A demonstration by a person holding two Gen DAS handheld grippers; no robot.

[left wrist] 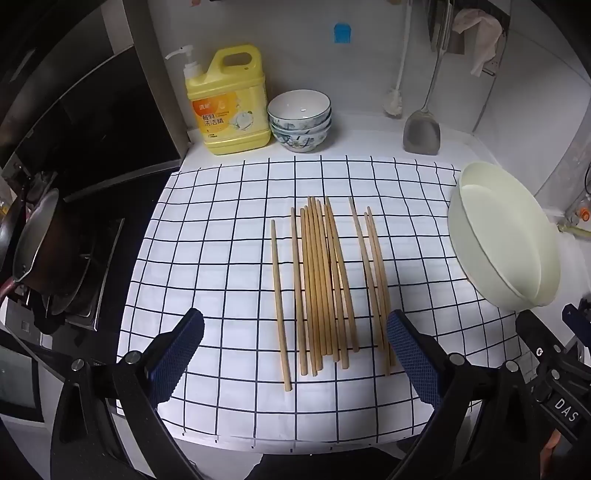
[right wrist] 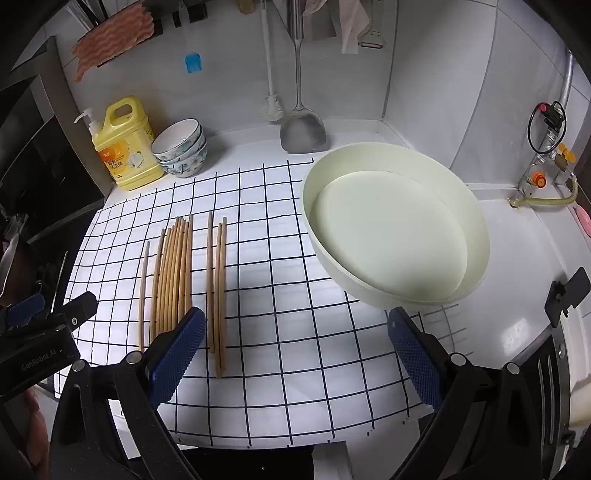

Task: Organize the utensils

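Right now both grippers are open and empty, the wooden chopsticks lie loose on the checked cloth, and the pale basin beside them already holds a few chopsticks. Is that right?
Not quite. The pale basin is empty, as the right wrist view shows. The rest stands: the left gripper and right gripper are open and empty, and the wooden chopsticks lie loose on the checked cloth.

A yellow soap jug (left wrist: 232, 107) with a pump stands against the wall at eleven o'clock. Just beside it, touching, is a stack of patterned bowls (left wrist: 300, 120). At one o'clock a metal spatula (left wrist: 422, 131) and a white brush (left wrist: 396, 99) hang down the tiles. A blue hook (left wrist: 342, 33) sticks high on the wall. At nine o'clock sits a dark pan (left wrist: 40, 240).
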